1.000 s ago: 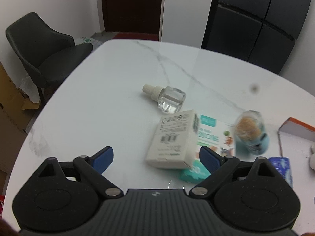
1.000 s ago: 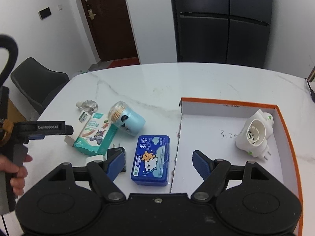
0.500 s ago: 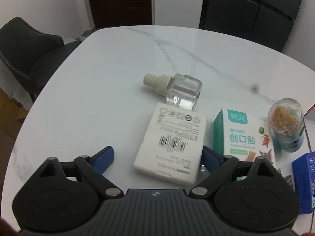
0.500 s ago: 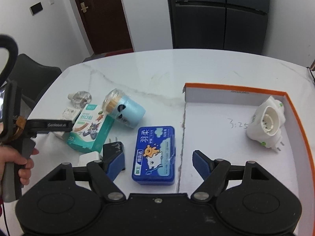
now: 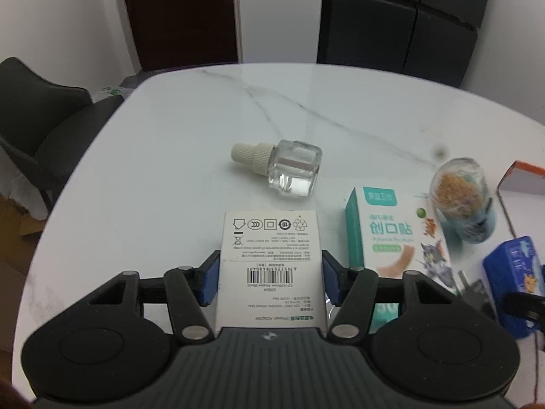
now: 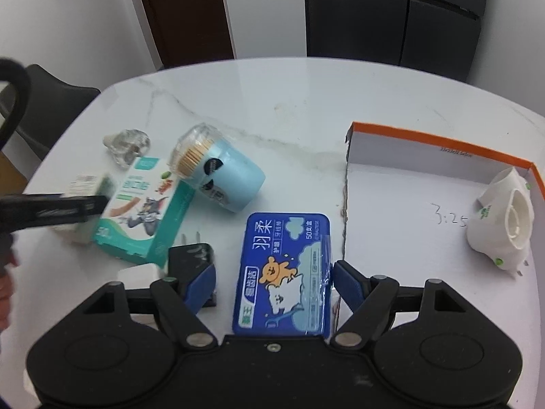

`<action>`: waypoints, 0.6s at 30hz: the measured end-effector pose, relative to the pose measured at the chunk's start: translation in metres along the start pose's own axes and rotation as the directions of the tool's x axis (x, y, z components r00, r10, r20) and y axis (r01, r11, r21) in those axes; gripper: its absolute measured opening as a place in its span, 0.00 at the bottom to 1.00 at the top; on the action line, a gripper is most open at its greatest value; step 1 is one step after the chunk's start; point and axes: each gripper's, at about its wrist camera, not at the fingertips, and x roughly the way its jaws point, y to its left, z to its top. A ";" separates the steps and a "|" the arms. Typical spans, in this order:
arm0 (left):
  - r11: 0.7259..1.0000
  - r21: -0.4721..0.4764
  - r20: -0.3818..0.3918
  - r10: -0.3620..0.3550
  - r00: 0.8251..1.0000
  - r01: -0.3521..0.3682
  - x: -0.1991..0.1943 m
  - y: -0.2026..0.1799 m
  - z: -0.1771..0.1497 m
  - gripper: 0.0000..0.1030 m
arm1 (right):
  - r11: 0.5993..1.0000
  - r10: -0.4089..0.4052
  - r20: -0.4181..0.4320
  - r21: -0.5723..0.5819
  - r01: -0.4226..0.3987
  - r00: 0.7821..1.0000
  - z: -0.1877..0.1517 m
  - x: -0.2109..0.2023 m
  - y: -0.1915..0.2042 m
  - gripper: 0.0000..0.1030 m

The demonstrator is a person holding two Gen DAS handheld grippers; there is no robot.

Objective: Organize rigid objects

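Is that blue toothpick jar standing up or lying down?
Lying down. The toothpick jar rests on its side on the table, clear lid end facing the camera, toothpick tips showing.

Even, fairly bright indoor light w/ soft shadows; faint sheen on white table [image 5: 204, 129]. Strong fisheye bend + dark corners. Toothpick jar [image 5: 460, 197] blurry at left view's right edge

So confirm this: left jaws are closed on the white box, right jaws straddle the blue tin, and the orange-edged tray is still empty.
Not quite. The tray is not empty: the right wrist view shows a white plug-in device lying inside it. The rest holds: the left gripper clamps the white box, and the right gripper straddles the blue tin.
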 end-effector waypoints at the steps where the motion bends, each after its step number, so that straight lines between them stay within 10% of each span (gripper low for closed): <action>1: 1.000 -0.007 0.007 -0.007 1.000 0.007 -0.006 0.001 -0.002 0.58 | 1.000 -0.004 -0.011 0.002 0.004 1.000 0.001 0.005 0.000 0.86; 4: 0.999 -0.035 0.022 -0.003 1.000 0.003 -0.025 0.000 -0.008 0.58 | 1.000 -0.016 -0.032 0.000 0.016 0.999 0.000 0.015 0.000 0.72; 18: 0.992 -0.126 0.032 -0.021 0.999 0.025 -0.066 -0.015 -0.021 0.58 | 0.997 0.072 0.082 -0.042 -0.068 0.994 0.002 -0.052 0.022 0.71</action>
